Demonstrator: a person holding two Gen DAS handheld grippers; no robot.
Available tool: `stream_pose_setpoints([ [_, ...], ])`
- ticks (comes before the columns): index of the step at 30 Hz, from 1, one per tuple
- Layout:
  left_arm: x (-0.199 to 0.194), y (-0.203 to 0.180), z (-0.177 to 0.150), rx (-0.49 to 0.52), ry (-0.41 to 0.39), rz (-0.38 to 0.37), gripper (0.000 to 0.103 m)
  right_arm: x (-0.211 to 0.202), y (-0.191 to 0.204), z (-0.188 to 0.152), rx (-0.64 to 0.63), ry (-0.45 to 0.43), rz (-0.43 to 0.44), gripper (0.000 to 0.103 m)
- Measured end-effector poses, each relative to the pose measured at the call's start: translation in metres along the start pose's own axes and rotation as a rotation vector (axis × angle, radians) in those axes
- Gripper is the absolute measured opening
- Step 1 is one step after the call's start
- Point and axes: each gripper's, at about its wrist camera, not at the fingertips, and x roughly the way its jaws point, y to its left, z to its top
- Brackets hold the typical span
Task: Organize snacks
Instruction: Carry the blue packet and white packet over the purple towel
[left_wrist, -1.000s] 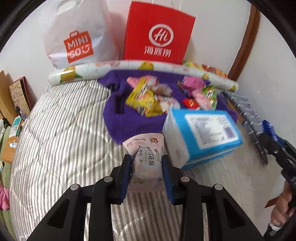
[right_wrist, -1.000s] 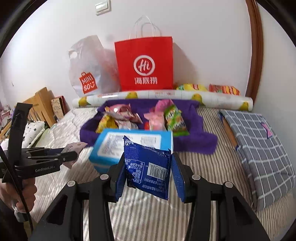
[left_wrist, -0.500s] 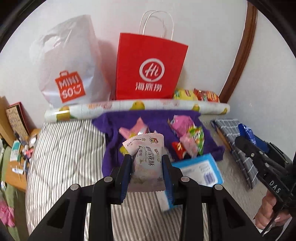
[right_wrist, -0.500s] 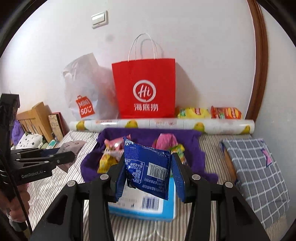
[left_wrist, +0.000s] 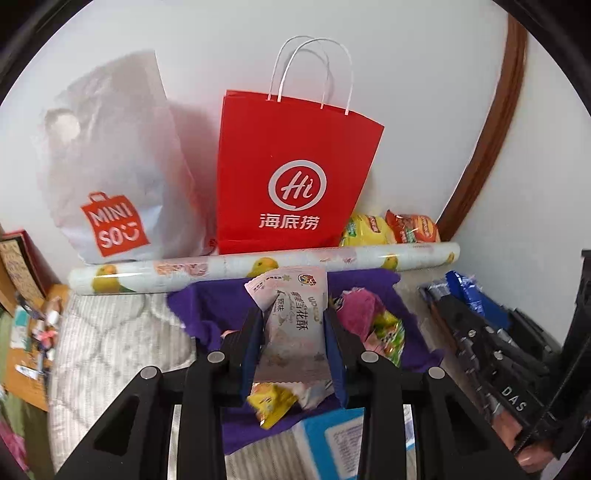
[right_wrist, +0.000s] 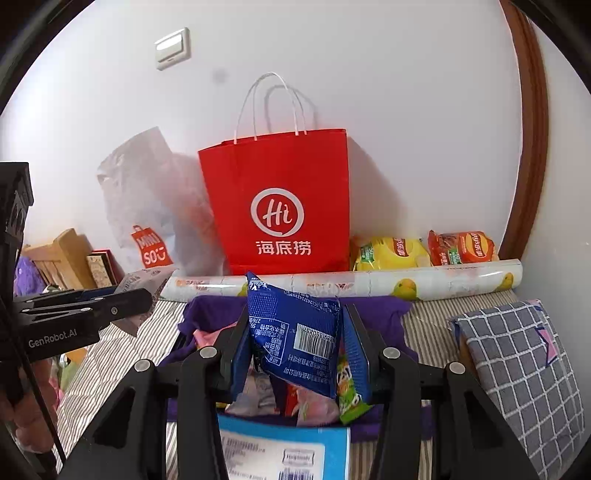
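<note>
My left gripper (left_wrist: 293, 332) is shut on a white and pink snack packet (left_wrist: 295, 317), held above a purple cloth (left_wrist: 195, 306) strewn with several snacks (left_wrist: 373, 325). My right gripper (right_wrist: 295, 332) is shut on a blue snack packet (right_wrist: 295, 332), held above the same cloth (right_wrist: 384, 310). A red paper bag (left_wrist: 291, 184) stands upright against the wall behind the cloth; it also shows in the right wrist view (right_wrist: 280, 206). The left gripper (right_wrist: 140, 299) shows at the left of the right wrist view. The right gripper (left_wrist: 454, 295) shows at the right of the left wrist view.
A white Miniso bag (left_wrist: 114, 192) leans left of the red bag. A printed roll (left_wrist: 221, 269) lies along the wall, with two chip bags (right_wrist: 424, 251) behind it. A blue and white box (right_wrist: 280, 450) lies on the striped bed (left_wrist: 118, 350). A checked pillow (right_wrist: 524, 369) lies at right.
Both grippers have risen and moved forward toward the red bag, each still holding its packet. The blue box has dropped to the bottom of both views.
</note>
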Motion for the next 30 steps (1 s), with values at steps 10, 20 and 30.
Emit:
stream_pose_setpoints([
  [10,0.059,0.014,0.016,-0.030,0.065,0.001,0.031,0.067,-0.009,-0.003,0.038,0.063,0.030,0.045],
  [20,0.095,0.037,0.012,-0.070,0.150,0.016,0.031,0.114,-0.015,-0.036,0.049,0.168,0.073,0.045],
  [30,0.110,0.020,0.004,-0.022,0.180,0.019,0.032,0.128,0.000,-0.050,-0.024,0.229,0.047,0.046],
])
